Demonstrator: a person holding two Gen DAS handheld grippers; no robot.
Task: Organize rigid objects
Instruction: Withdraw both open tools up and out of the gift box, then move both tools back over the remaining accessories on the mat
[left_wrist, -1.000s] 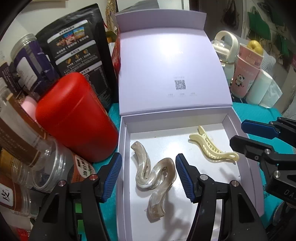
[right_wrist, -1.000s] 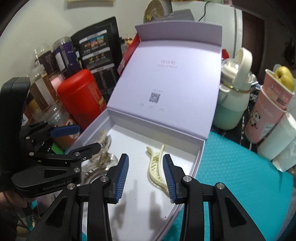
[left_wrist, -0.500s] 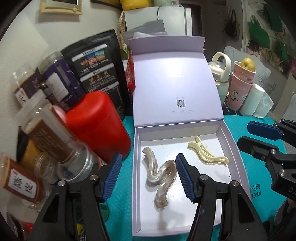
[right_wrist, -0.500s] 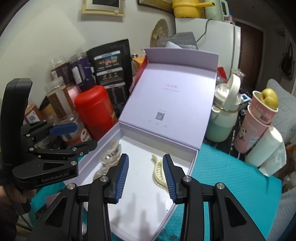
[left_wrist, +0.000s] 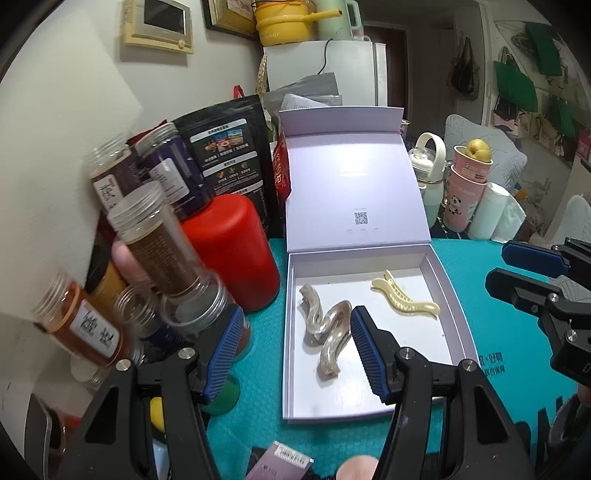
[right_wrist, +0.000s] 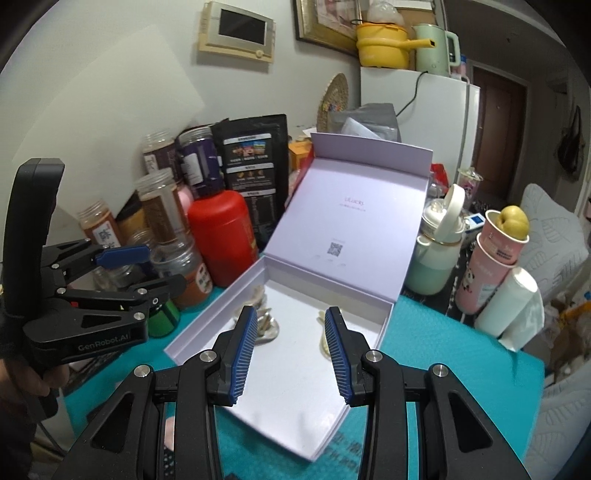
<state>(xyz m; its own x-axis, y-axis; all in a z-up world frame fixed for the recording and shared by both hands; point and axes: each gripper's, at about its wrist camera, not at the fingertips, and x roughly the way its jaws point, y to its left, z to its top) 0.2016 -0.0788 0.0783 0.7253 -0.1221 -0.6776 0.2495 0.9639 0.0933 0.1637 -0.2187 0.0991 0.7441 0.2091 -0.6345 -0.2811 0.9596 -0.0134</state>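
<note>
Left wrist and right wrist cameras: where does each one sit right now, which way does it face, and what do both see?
Left wrist: on the left hand-held gripper, looking forward and down at the open lavender box; own fingers empty, the right hand-held gripper at the right edge.
Right wrist: on the right hand-held gripper, facing the same box from its right; the left hand-held gripper shows left.
Shared: box, translucent wavy clip, cream clip, red canister.
</note>
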